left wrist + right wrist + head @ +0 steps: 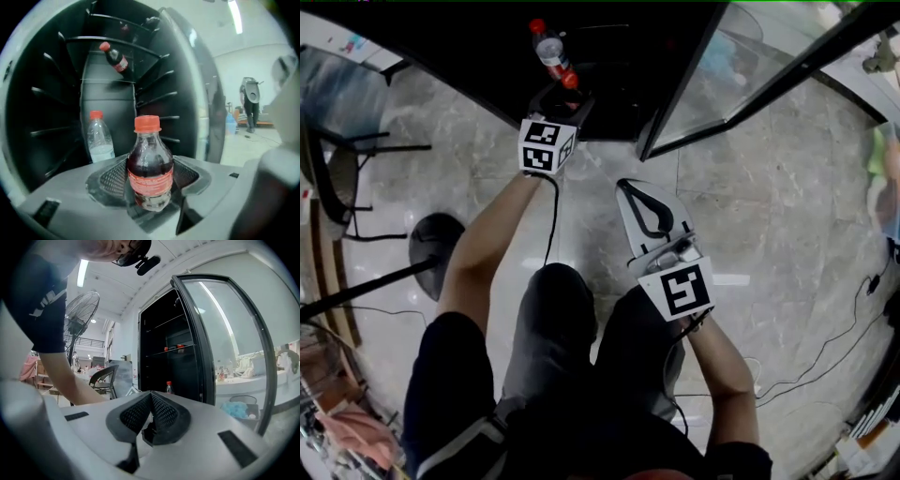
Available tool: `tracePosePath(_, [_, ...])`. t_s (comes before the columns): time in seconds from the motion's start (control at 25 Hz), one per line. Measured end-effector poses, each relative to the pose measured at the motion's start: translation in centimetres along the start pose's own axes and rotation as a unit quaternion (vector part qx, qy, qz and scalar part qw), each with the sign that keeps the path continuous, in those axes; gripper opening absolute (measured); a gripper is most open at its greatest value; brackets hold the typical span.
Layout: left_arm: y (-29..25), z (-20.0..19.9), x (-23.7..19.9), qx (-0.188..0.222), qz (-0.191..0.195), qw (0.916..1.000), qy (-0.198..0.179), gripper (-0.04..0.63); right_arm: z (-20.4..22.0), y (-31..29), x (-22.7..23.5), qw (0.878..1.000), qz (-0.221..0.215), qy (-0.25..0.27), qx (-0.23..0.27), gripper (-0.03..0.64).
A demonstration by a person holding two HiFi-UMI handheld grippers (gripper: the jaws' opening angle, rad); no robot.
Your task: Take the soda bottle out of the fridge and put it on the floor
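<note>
The soda bottle (149,174), dark cola with a red cap and red label, stands upright between the jaws of my left gripper (150,190), which is shut on its lower body. In the head view this left gripper (556,101) holds the bottle (551,49) at the mouth of the open black fridge (619,66). My right gripper (630,192) hangs lower, over the floor in front of the fridge, shut with nothing in it. In its own view the right gripper (150,399) points toward the fridge (161,357).
Inside the fridge a clear water bottle (100,138) stands at the left and another cola bottle (114,57) lies on an upper shelf. The glass door (741,66) swings open to the right. A chair (337,169) and a fan base (436,244) stand left; cables (825,356) trail right.
</note>
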State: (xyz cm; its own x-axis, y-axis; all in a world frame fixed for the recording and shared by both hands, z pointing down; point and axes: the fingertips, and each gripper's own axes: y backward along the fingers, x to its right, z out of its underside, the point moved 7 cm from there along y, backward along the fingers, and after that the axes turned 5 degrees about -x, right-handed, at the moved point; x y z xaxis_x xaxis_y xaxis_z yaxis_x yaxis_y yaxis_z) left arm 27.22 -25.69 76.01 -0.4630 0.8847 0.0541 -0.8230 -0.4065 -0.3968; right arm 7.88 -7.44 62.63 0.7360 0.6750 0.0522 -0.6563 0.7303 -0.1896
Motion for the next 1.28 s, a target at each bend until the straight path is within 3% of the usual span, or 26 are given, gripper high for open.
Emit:
tracePosePath(0.52, [7.5, 10.3, -0.1, -0.028, -0.001, 0.9995, 0.013, 0.301, 2.7, -2.3, -1.0, 0.999, -0.036, 0.015, -0.023, 0.017])
tracePosePath(1.28, [6.2, 24.9, 0.2, -0.072, -0.039, 0.9952, 0.054, 0.302, 10.1, -6.4, 0.1, 0.997, -0.050, 0.029, -0.044, 0.017])
